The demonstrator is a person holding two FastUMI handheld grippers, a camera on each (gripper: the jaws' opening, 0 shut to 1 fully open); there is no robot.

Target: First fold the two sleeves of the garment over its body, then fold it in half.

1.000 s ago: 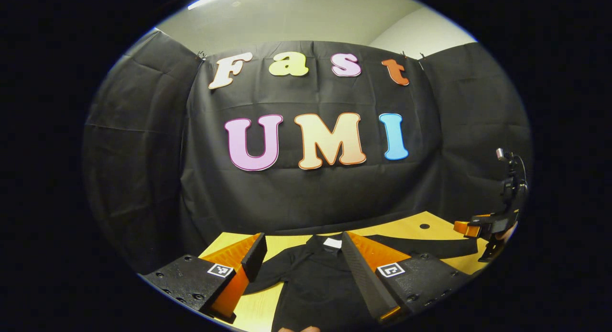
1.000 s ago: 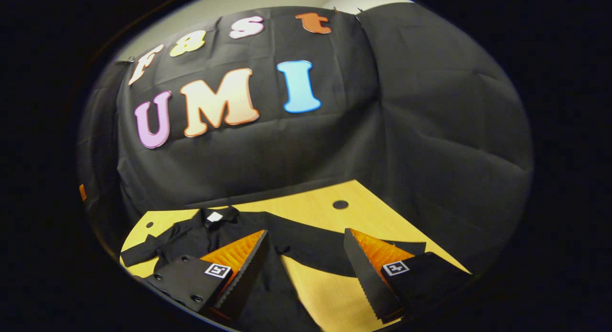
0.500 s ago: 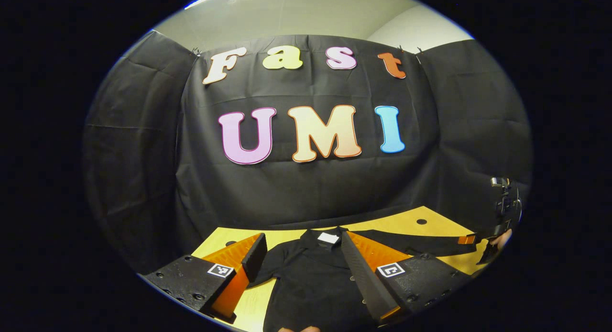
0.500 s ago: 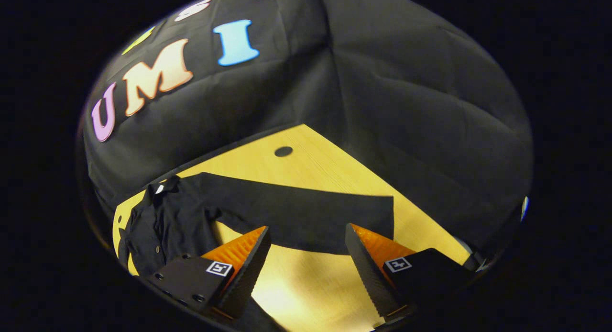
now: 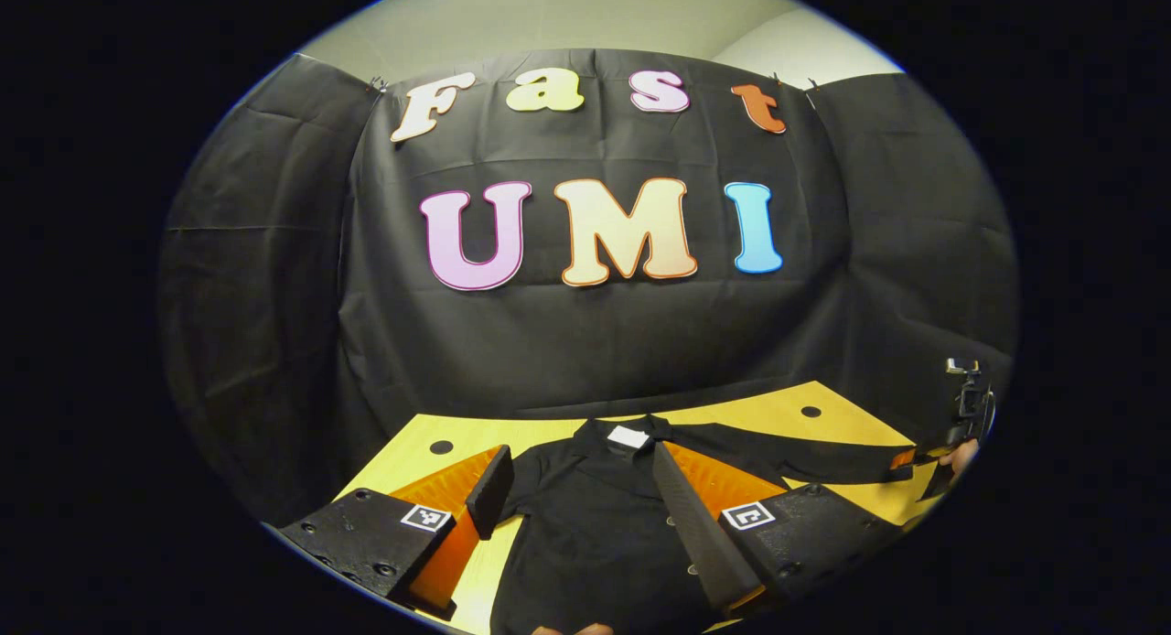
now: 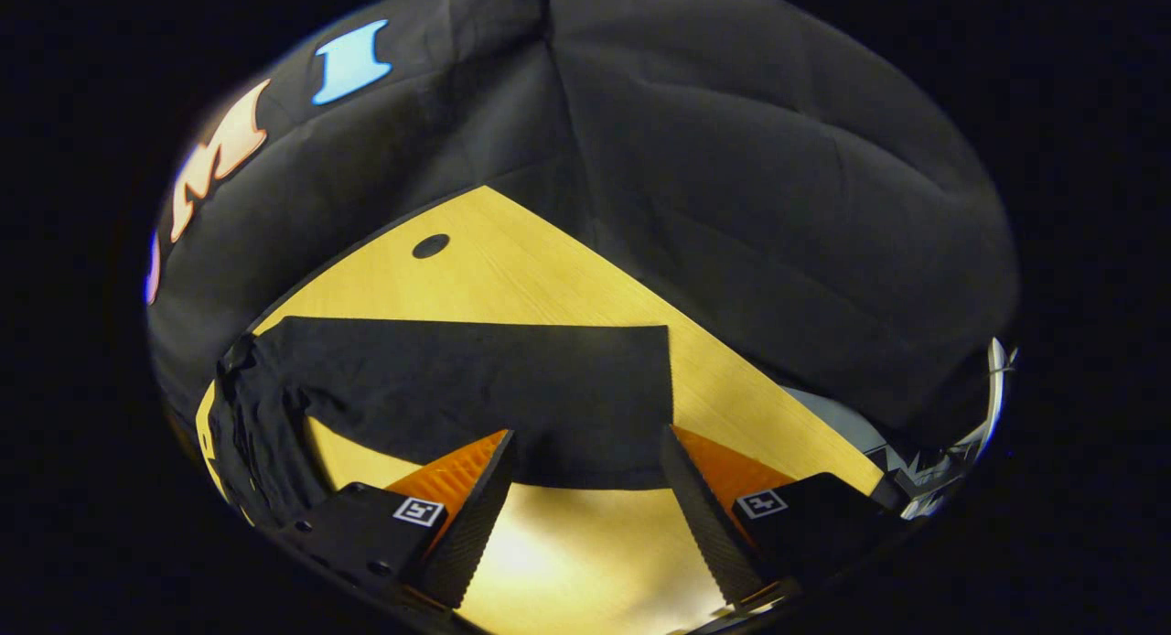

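Yellow wooden table (image 6: 558, 278) carries the black long-sleeved button shirt (image 5: 595, 525), laid flat, collar toward the booth's back wall, one sleeve (image 6: 476, 388) stretched straight out sideways. Right gripper (image 6: 585, 489) is pitched down over that sleeve's cuff end, fingers spread wide, gripping nothing. Left gripper (image 5: 576, 507) is held low and level over the shirt's body, fingers likewise wide apart and empty.

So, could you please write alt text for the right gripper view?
The open right gripper hovers low over the cuff end of a black sleeve, which lies spread flat on a yellow wooden table. The garment's body lies at the left edge.
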